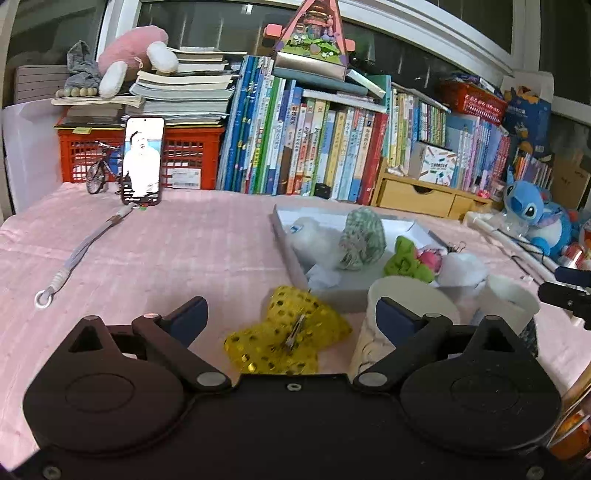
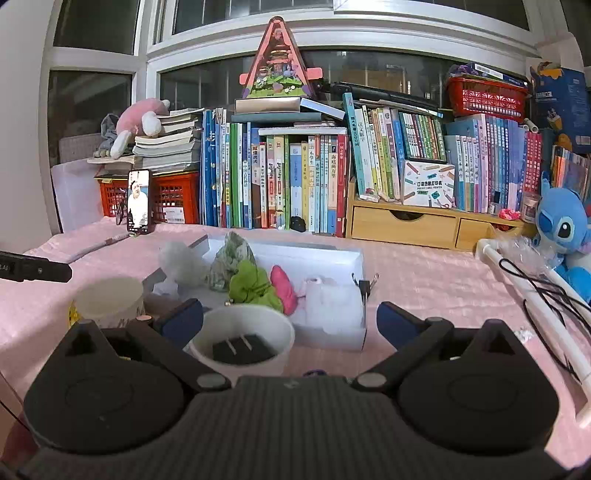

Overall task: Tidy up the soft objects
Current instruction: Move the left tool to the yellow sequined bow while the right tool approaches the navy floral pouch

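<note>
both my claws gape empty over the pink cloth: left claw [image 1: 291,314] frames the yellow bow [image 1: 286,338] beside the tray [image 1: 291,254]; i'd pinch its middle, clear of the cup [image 1: 406,317].

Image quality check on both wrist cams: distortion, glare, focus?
Left wrist: strong fisheye bend in the window frame; phone screen blown out; yellow sequin bow sharp. Right wrist: same barrel curve, dark corners; white cup slightly overexposed.
</note>
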{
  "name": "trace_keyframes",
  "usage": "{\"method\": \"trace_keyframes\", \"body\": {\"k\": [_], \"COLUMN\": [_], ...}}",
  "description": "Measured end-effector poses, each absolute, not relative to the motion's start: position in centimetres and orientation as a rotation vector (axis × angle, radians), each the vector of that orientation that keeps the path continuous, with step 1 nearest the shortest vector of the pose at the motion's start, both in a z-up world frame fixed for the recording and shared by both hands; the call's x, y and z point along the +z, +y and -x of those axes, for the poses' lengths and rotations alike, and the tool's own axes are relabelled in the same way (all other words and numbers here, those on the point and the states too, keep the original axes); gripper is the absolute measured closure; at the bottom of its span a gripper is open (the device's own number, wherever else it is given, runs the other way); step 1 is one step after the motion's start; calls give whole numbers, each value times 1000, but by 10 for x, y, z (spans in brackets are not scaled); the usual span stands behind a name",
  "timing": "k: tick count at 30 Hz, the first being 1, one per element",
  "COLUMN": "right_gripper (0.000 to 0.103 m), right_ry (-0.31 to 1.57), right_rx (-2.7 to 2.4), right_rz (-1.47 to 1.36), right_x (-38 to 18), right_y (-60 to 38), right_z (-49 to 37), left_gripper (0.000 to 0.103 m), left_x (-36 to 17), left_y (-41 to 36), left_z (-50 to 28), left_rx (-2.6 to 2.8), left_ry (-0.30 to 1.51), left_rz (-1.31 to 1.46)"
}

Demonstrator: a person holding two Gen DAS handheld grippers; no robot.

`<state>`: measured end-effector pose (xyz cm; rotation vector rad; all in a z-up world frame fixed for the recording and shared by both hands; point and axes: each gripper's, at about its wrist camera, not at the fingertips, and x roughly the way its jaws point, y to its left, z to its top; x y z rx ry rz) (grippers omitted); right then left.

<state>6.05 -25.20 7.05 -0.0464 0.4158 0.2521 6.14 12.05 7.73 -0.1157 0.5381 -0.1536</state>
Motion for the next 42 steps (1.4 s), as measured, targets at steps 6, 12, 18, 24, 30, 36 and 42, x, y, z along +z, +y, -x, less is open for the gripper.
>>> {"method": "trace_keyframes", "body": {"k": [6, 12, 18, 24, 30, 36, 42], "right_gripper": [0, 0, 0, 0, 2, 9, 11], "right_ry": [404, 396, 459, 474, 481, 488, 474], "right_rx": [252, 244, 254, 245, 171, 116, 75], "right_rz": [38, 48, 52, 80, 133, 146, 234], "right_x": [57, 46, 31, 21, 14, 10, 5], "right_y": [-252, -250, -245, -239, -241, -247, -242], "right_z": [-47, -37, -36, -31, -34, -37, -37], "left_gripper": [6, 6, 6, 6, 6, 9, 13], "left_x": [62, 48, 38, 26, 16, 11, 6], "left_y": [123, 123, 115, 104, 96, 96, 94], "left_z": [-53, -48, -47, -51, -56, -63, -66], "left_rx": [-104, -106, -112, -111, -104, -85, -85], "left_ry": [528, 545, 557, 569, 577, 601, 615], "left_rz": [84, 75, 40, 8, 4, 9, 10]}}
